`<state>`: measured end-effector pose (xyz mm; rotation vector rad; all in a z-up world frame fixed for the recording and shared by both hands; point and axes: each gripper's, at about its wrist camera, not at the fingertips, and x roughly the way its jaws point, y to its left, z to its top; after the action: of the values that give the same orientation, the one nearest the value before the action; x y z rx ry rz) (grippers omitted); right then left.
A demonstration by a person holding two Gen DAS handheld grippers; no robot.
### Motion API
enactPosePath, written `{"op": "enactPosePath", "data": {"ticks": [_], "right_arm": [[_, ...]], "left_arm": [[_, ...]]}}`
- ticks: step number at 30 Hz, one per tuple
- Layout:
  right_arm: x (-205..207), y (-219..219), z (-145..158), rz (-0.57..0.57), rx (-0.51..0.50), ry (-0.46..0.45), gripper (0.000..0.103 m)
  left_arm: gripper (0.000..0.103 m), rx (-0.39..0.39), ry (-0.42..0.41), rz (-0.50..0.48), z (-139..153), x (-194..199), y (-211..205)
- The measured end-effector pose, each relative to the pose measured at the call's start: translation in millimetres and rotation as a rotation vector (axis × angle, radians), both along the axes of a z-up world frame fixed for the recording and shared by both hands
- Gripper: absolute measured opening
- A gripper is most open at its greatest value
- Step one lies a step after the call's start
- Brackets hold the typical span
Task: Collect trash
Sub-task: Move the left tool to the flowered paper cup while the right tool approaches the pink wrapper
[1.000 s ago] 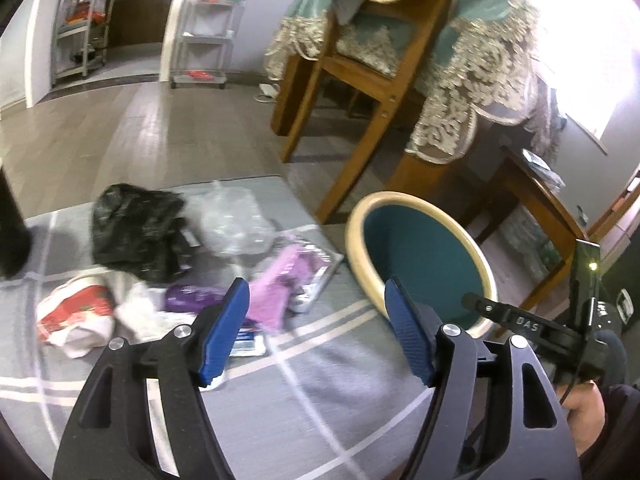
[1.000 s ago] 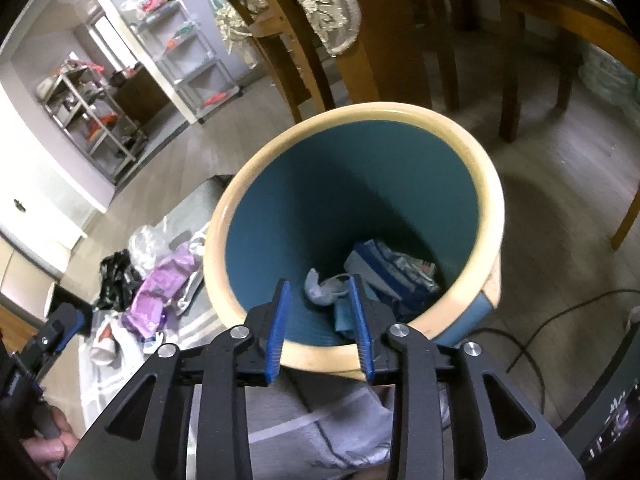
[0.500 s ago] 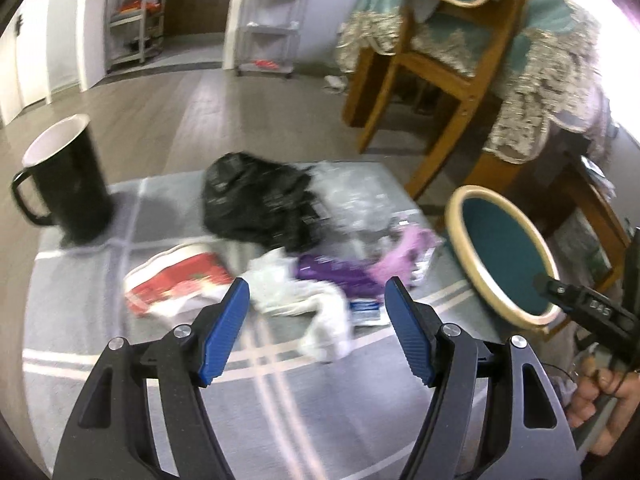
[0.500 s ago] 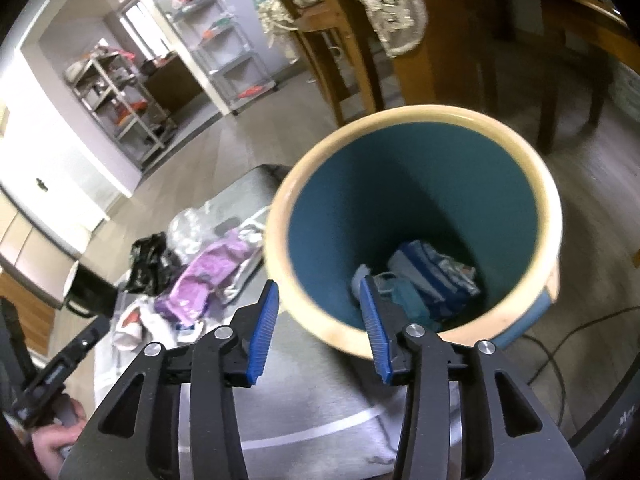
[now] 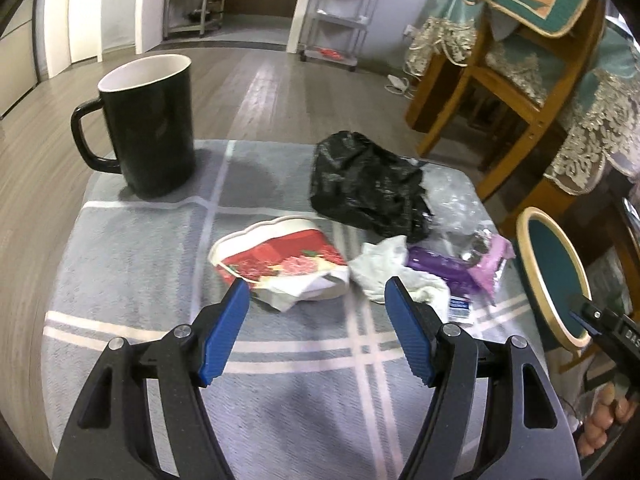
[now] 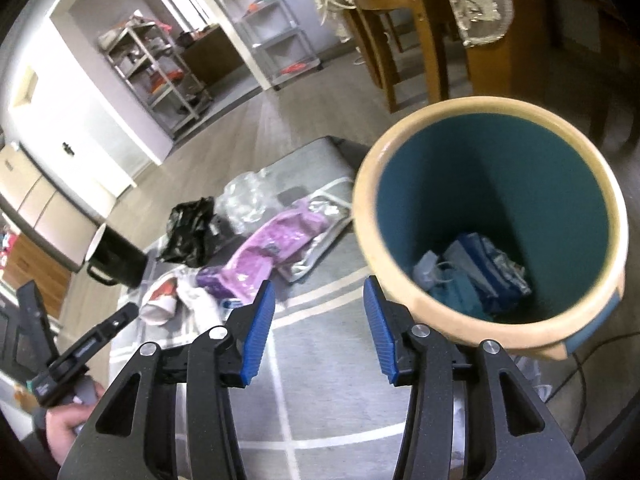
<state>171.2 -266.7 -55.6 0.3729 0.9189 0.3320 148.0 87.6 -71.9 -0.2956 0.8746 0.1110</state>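
Now we have swung the left gripper (image 5: 316, 304) away from the bin (image 5: 554, 276) and over the trash on the table (image 5: 132, 280). A second ago the bin filled its right side; now the bin sits at the far right edge, and the mug (image 5: 150, 128) has come into view at the far left. Its fingers (image 5: 228, 328) are spread wide and empty, with the red wrapper (image 5: 280, 260) and the white tissue (image 5: 384, 264) just beyond them.

Meanwhile the right gripper (image 6: 318, 328) has pulled back from above the bin (image 6: 404, 240), whose rim (image 6: 372, 184) now sits to its right. Its fingers (image 6: 256, 328) are opening with nothing between them. Blue and white scraps (image 6: 484, 272) already lie in the bin.

So we judge one drop is finished and the next pickup is starting. Still on the table are the black bag (image 5: 364, 184), clear plastic (image 5: 456, 204) and purple packet (image 5: 460, 268).
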Motion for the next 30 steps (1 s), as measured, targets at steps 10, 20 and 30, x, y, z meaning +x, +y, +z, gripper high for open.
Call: {"op": "enactPosePath", "data": {"ticks": [10, 20, 30], "right_arm": [[10, 23, -2, 0.046, 0.066, 0.032, 0.048], [34, 55, -13, 0.056, 0.126, 0.098, 0.050], [58, 75, -40, 0.007, 0.174, 0.201, 0.053]], "left_arm": [[0.069, 0.105, -0.008, -0.057, -4, 9, -10], [0.067, 0.187, 0.026, -0.146, -12, 14, -19], [0.066, 0.193, 0.061, -0.200, -21, 8, -21]]}}
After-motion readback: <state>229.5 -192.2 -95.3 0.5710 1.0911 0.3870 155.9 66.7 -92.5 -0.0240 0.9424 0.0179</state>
